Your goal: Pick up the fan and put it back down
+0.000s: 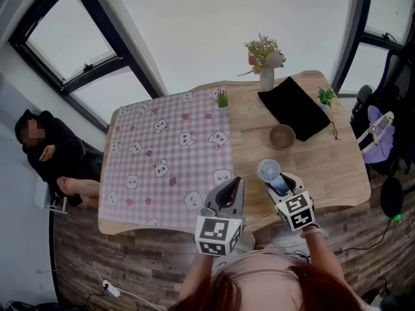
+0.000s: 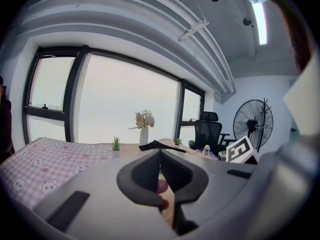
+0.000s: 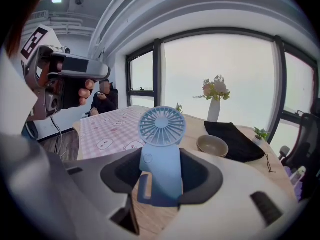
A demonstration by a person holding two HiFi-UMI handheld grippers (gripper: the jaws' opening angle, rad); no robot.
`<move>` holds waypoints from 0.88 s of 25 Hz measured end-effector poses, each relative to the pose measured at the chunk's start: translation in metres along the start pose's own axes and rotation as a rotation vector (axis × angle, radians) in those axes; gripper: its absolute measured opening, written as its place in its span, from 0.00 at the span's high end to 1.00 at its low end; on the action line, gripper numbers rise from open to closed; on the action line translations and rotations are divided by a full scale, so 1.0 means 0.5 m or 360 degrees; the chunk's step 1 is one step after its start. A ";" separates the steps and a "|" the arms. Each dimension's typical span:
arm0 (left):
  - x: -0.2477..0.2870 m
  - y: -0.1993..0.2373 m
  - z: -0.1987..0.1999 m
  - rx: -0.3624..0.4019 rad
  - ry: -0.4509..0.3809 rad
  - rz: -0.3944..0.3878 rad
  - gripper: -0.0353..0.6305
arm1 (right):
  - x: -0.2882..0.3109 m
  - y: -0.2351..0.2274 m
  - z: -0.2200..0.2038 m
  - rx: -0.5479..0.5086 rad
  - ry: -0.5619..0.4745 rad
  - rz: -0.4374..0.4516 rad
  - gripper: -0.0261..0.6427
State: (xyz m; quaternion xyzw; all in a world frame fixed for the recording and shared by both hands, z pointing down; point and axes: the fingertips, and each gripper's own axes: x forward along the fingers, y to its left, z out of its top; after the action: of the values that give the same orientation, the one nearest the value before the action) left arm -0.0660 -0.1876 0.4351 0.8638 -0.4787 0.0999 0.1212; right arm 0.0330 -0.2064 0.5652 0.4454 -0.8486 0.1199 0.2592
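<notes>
Fan [image 3: 161,151]: pale blue, handheld, upright, clamped by its handle between the pads of the right gripper [image 3: 161,179], with the round grille standing above the jaws. This grip is readable in the right gripper view only. The head view shows just the grille projecting ahead of the marker cube [image 1: 297,211], over the bare wooden table [image 1: 337,173] near its front edge. Whether the fan's base clears the wood cannot be told. Left gripper [image 1: 228,196]: just beside the right one, over the front edge of the checked cloth [image 1: 168,141]. The left gripper view shows its jaws closed tip to tip. Beyond the fan stand a bowl [image 1: 282,136], a black cloth [image 1: 295,109] and a vase [image 1: 266,80]. Only the left gripper view shows a pedestal fan [image 2: 253,124].
</notes>
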 end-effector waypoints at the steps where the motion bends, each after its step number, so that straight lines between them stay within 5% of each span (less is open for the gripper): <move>1: -0.002 -0.004 0.000 0.0001 -0.0002 0.0000 0.93 | -0.006 0.001 0.005 -0.0002 -0.0013 -0.0001 0.64; 22: -0.054 -0.073 0.008 0.0042 -0.0053 0.0003 0.93 | -0.143 0.036 0.089 0.0008 -0.0282 -0.0013 0.64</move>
State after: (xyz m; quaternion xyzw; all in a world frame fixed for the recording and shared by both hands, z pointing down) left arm -0.0487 -0.1486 0.4195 0.8664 -0.4802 0.0919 0.1016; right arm 0.0368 -0.1658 0.4892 0.4582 -0.8661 0.0810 0.1824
